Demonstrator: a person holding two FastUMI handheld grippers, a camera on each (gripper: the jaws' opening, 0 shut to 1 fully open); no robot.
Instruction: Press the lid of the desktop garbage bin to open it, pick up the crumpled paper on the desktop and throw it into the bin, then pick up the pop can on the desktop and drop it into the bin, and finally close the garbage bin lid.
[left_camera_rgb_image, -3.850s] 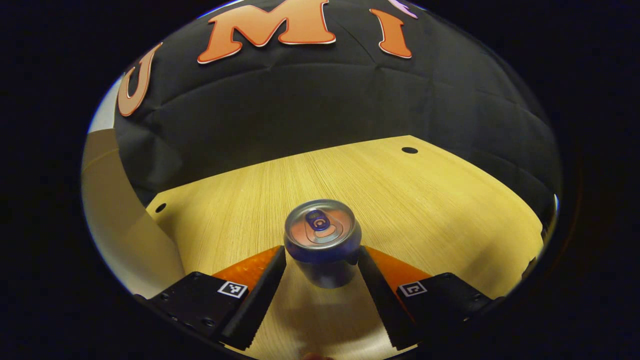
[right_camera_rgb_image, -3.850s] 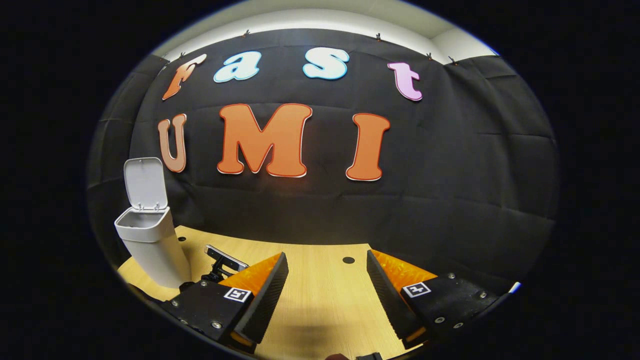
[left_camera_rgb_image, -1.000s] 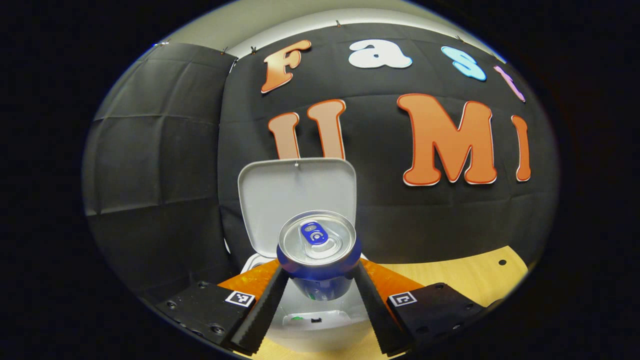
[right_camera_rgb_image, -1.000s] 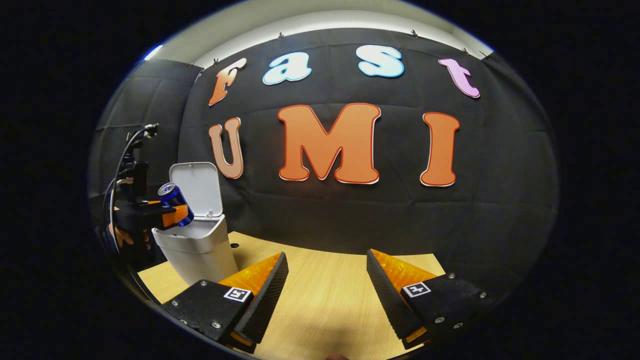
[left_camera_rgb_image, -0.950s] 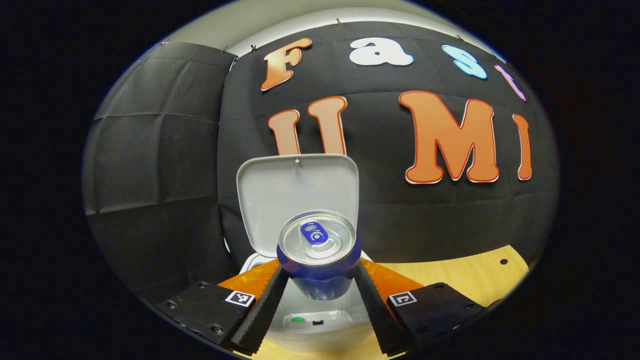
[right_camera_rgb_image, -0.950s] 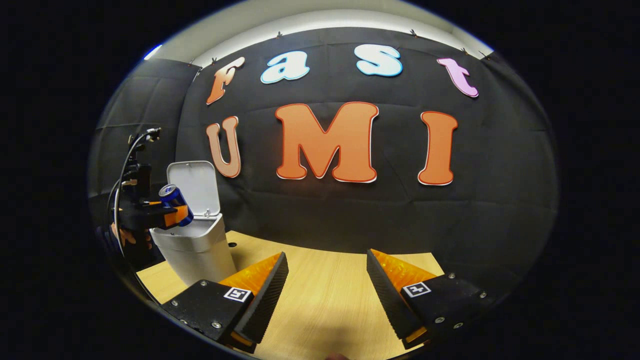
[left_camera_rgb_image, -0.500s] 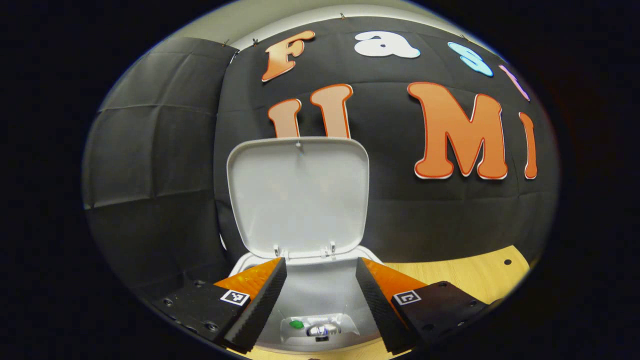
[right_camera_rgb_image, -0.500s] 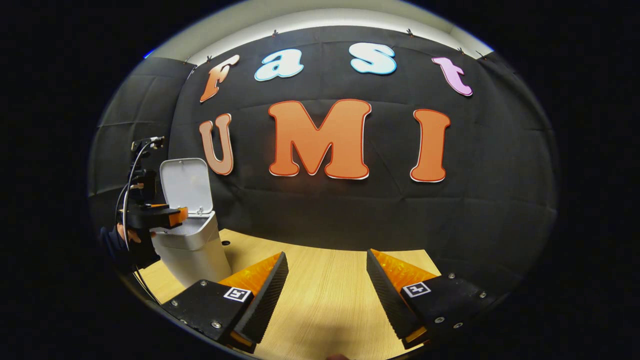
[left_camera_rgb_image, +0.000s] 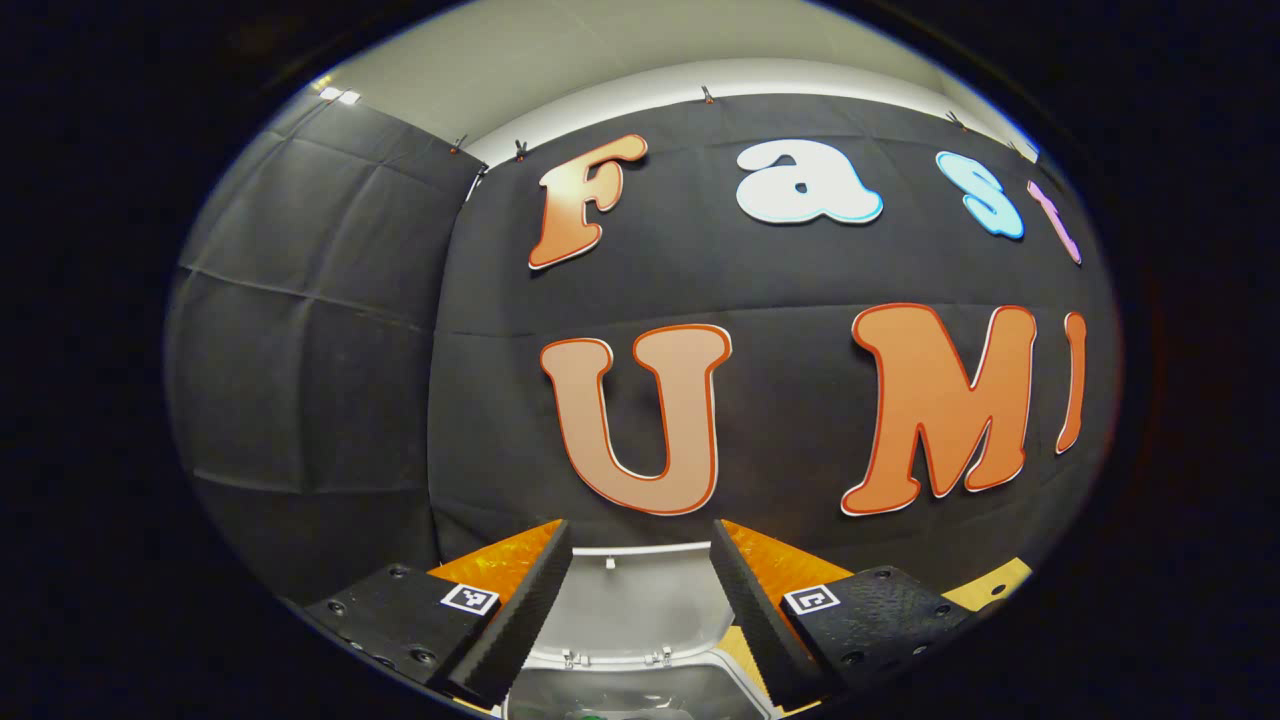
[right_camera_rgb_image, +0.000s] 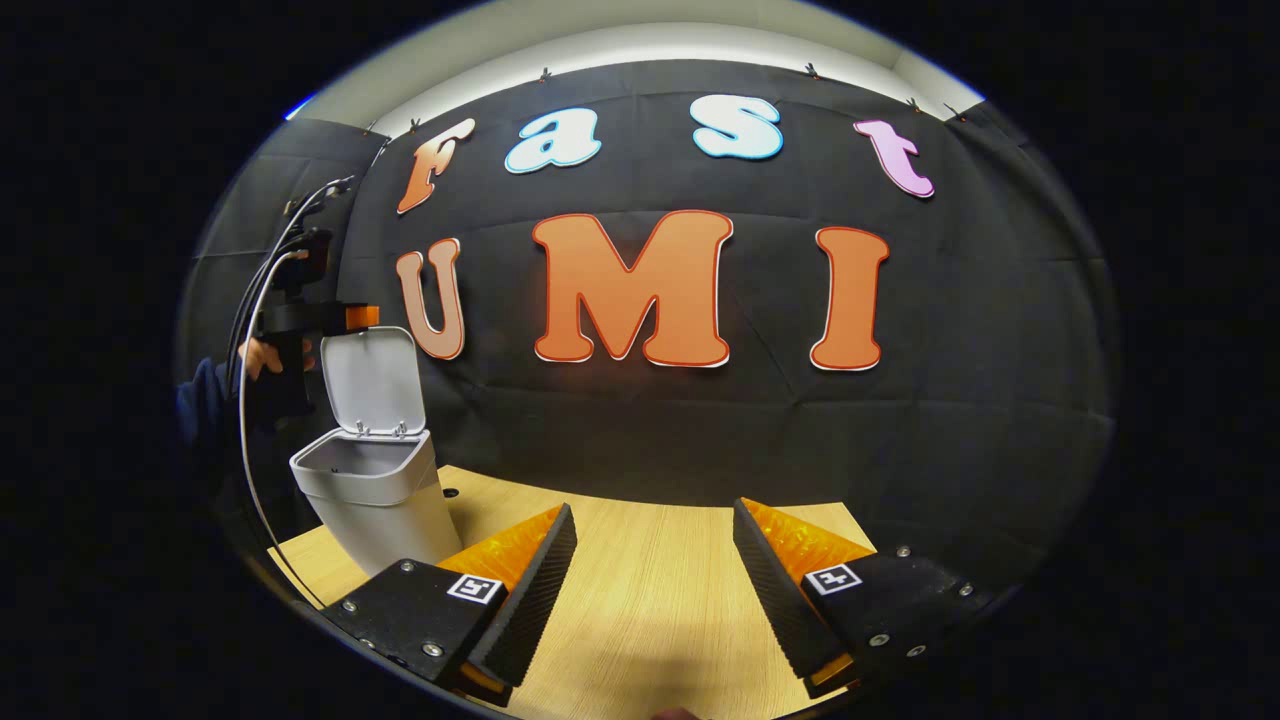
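The white garbage bin (right_camera_rgb_image: 372, 500) stands on the wooden desktop (right_camera_rgb_image: 640, 600) with its lid (right_camera_rgb_image: 370, 382) raised upright; the left gripper (right_camera_rgb_image: 350, 318), held by a hand (right_camera_rgb_image: 262, 355), hovers just above the lid's top edge, jaws spread and empty; the right gripper (right_camera_rgb_image: 650, 560) rests well apart from the bin over the desktop, jaws spread wide, holding nothing; in the left gripper view, the lid (left_camera_rgb_image: 630, 610) shows between that gripper's (left_camera_rgb_image: 640, 580) fingers.

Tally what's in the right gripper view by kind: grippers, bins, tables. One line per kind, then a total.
Grippers: 2, the right gripper up close and the left gripper by the raised lid
Bins: 1, the white garbage bin, open
Tables: 1, the wooden table
Total: 4
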